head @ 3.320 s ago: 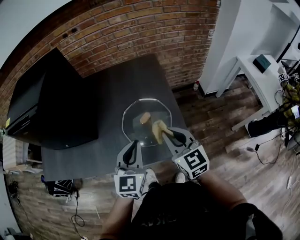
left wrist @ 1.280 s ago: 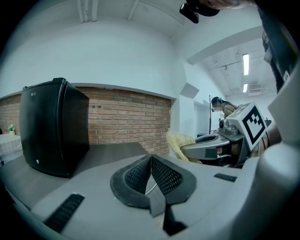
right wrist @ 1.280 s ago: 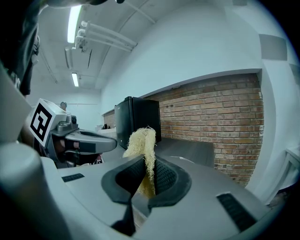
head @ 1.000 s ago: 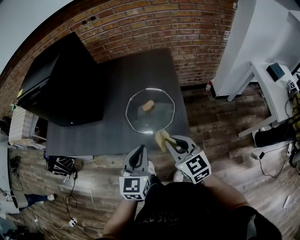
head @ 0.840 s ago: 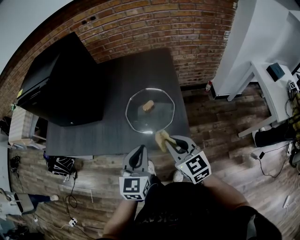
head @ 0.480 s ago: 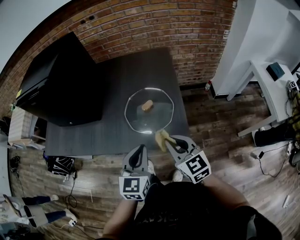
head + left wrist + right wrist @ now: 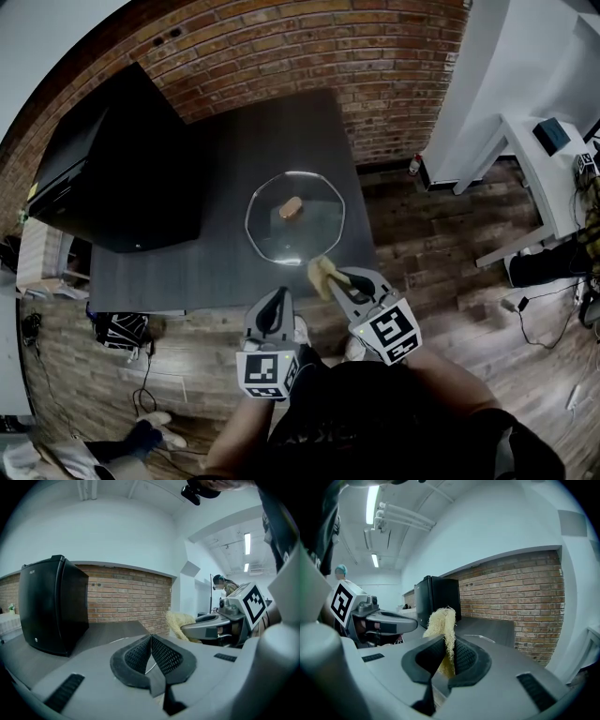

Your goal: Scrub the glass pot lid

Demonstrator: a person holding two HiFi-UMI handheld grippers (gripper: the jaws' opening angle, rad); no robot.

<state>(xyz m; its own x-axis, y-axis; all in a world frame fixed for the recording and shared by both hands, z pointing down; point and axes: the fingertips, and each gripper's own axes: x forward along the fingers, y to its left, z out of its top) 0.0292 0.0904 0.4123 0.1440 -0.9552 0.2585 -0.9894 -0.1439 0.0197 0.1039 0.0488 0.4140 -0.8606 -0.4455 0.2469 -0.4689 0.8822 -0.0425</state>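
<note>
Right gripper [image 7: 332, 280] is pinching the scrubber [image 7: 320, 271]; left gripper [image 7: 272, 300] is sitting with jaws pressed together, empty. Lid [image 7: 314, 234] is lying near the surface's [image 7: 234, 141] front edge, so I'd be steadying its rim while scrubbing.

Brick wall [image 7: 309, 47], wood floor [image 7: 441, 253], dark table [image 7: 234, 159], perhaps a black fridge [image 7: 103, 159]

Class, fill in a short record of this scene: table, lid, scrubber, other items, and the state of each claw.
table: dark grey table
lid: glass pot lid, flat on table, knob up
scrubber: loofah scrubber, near lid's front rim
left claw: shut, empty
right claw: shut on loofah scrubber
other: black mini fridge on table
</note>
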